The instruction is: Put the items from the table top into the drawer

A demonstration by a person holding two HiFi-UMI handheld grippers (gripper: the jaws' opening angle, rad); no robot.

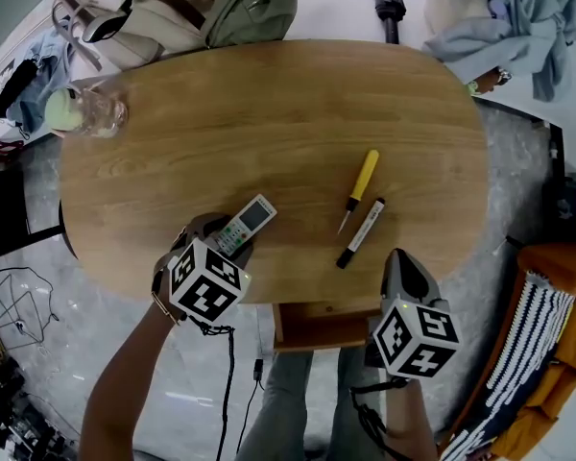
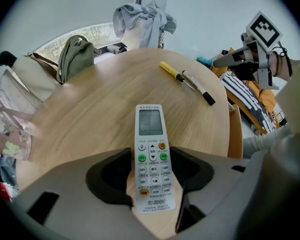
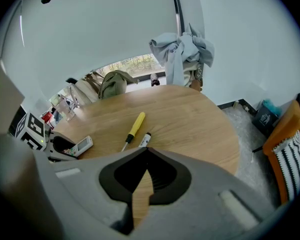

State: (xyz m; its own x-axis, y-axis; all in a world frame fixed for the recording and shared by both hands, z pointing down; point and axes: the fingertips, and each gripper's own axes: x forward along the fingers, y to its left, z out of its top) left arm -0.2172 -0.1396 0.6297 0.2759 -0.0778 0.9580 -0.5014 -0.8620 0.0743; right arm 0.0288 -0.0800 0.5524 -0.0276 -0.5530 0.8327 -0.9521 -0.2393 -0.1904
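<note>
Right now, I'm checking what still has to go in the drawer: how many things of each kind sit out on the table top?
Remote control: 1
Screwdriver: 1
Marker: 1
Clear bag: 1
Total: 4

I am looking down into what is reading as a lived-in room of a home — likely a living room. An oval wooden tabletop (image 1: 269, 123) is carrying a household remote control (image 1: 247, 224). A canvas bag (image 1: 163, 12) and a green backpack (image 1: 254, 8) are slumping at its far edge, a grey-blue garment (image 1: 518, 17) is hanging beyond, and an orange seat (image 1: 562, 277) with a striped throw (image 1: 518, 353) is sitting at the right — all on a pale stone-look floor (image 1: 202, 373).
</note>
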